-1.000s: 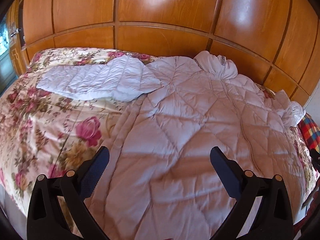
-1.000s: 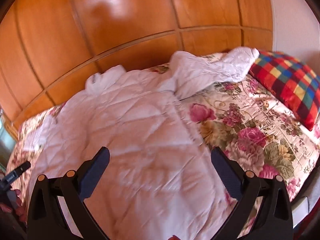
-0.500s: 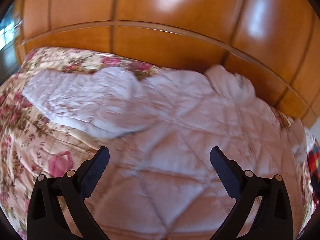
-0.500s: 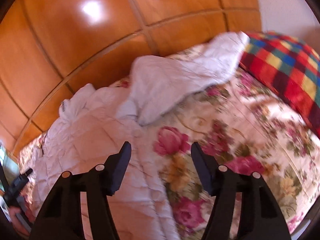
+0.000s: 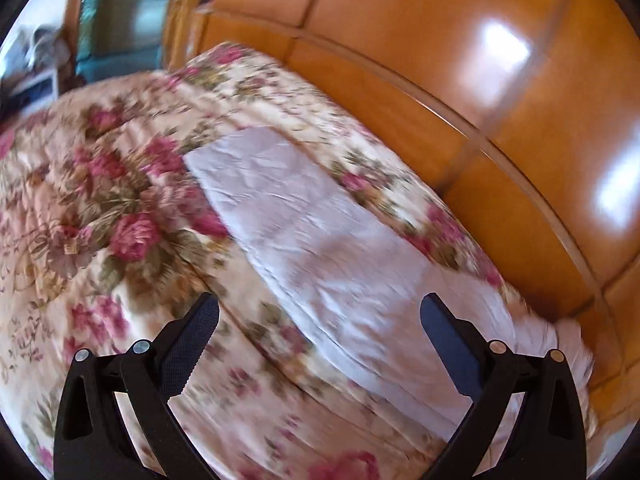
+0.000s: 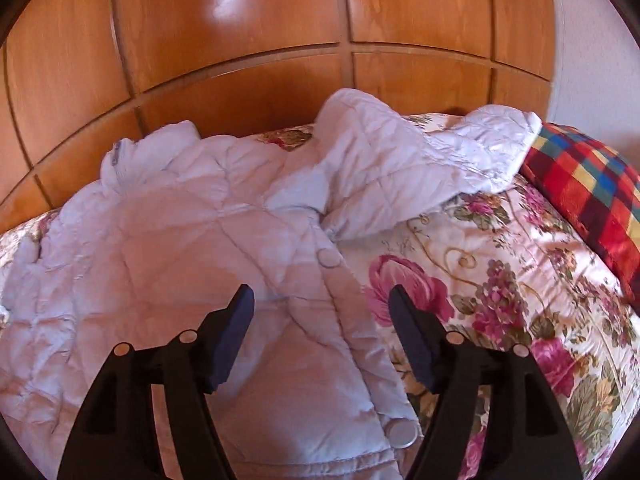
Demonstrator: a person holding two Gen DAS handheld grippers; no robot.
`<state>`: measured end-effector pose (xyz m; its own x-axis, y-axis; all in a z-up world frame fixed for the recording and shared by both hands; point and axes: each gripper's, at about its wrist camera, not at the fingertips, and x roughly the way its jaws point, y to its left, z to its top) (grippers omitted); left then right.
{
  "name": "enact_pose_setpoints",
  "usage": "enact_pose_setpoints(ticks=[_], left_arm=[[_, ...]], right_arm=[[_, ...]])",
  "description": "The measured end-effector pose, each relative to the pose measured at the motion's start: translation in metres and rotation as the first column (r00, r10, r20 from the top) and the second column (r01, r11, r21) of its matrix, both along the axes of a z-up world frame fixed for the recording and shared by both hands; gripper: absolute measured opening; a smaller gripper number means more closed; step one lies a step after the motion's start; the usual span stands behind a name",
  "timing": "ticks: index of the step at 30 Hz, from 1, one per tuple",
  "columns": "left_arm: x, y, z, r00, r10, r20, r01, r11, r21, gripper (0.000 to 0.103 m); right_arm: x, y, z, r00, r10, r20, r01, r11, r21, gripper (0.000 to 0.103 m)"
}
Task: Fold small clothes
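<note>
Both tongs are empty right now. Left tongs [image 5: 319,316] are spread wide over the jacket sleeve [image 5: 320,240], right tongs [image 6: 321,306] are only partly spread and hang over the side hem of the jacket [image 6: 180,280], near a round snap button [image 6: 329,258].

Compared with half a second ago, the left view has swung hard to the left: back then it looked at the jacket's body and collar, now it's just that one sleeve, the flowered bedspread [image 5: 100,220] and a doorway in the far corner. It's pretty blurry too. The right view has drifted back toward the jacket's body, with its gap about as narrow as it was.

Jacket lies face up on the bedspread, long axis running from the near edge to the wooden wall panels [image 6: 240,40], collar [image 6: 132,152] at the panel end. The other sleeve [image 6: 420,168] reaches out toward the plaid pillow [image 6: 592,188], cuff just beside it.
</note>
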<state>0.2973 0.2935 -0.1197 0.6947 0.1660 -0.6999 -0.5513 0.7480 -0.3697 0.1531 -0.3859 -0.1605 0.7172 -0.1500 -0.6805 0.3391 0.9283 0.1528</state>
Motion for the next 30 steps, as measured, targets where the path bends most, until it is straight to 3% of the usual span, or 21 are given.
enact_pose_setpoints(ticks=[2,5,6,9,11,14,19,22,27,30], left_arm=[[-0.002,0.030,-0.008,0.998,0.065,-0.014,-0.065,0.998,-0.010,0.100],[0.000,0.058,-0.021,0.992,0.112,-0.051,-0.115,0.992,-0.050,0.090],[0.003,0.068,-0.028,0.991,0.114,-0.064,-0.120,0.989,-0.085,0.081],[0.011,0.094,-0.052,0.989,0.126,-0.071,-0.139,0.964,-0.227,0.073],[0.015,0.102,-0.058,0.987,0.152,-0.046,-0.159,0.953,-0.258,0.072],[0.029,0.108,-0.061,0.990,0.136,-0.024,-0.137,0.956,-0.258,0.072],[0.037,0.121,-0.064,0.977,0.212,-0.010,-0.203,0.923,-0.328,0.072],[0.046,0.125,-0.063,0.974,0.222,-0.041,-0.224,0.923,-0.312,0.054],[0.046,0.131,-0.065,0.963,0.259,-0.076,-0.270,0.906,-0.327,0.008],[0.043,0.129,-0.054,0.967,0.250,-0.037,-0.248,0.912,-0.327,0.001]], right_arm=[[0.000,-0.005,-0.005,1.000,-0.023,-0.006,0.023,1.000,0.019,0.070],[0.002,-0.011,-0.012,0.999,-0.037,-0.029,0.038,0.998,0.050,0.071],[0.002,-0.011,-0.012,0.999,-0.039,-0.030,0.040,0.998,0.052,0.071],[0.002,-0.011,-0.014,0.999,-0.042,-0.035,0.044,0.998,0.050,0.073],[0.003,-0.010,-0.015,0.998,-0.046,-0.042,0.047,0.998,0.041,0.073],[0.005,-0.008,-0.016,0.997,-0.052,-0.053,0.053,0.998,0.027,0.074],[0.006,-0.006,-0.016,0.997,-0.058,-0.060,0.059,0.998,0.010,0.075],[0.007,-0.004,-0.017,0.996,-0.061,-0.064,0.061,0.998,0.000,0.076],[0.007,-0.005,-0.018,0.996,-0.065,-0.063,0.065,0.998,0.003,0.076],[0.007,-0.007,-0.019,0.996,-0.065,-0.060,0.066,0.998,0.013,0.076]])
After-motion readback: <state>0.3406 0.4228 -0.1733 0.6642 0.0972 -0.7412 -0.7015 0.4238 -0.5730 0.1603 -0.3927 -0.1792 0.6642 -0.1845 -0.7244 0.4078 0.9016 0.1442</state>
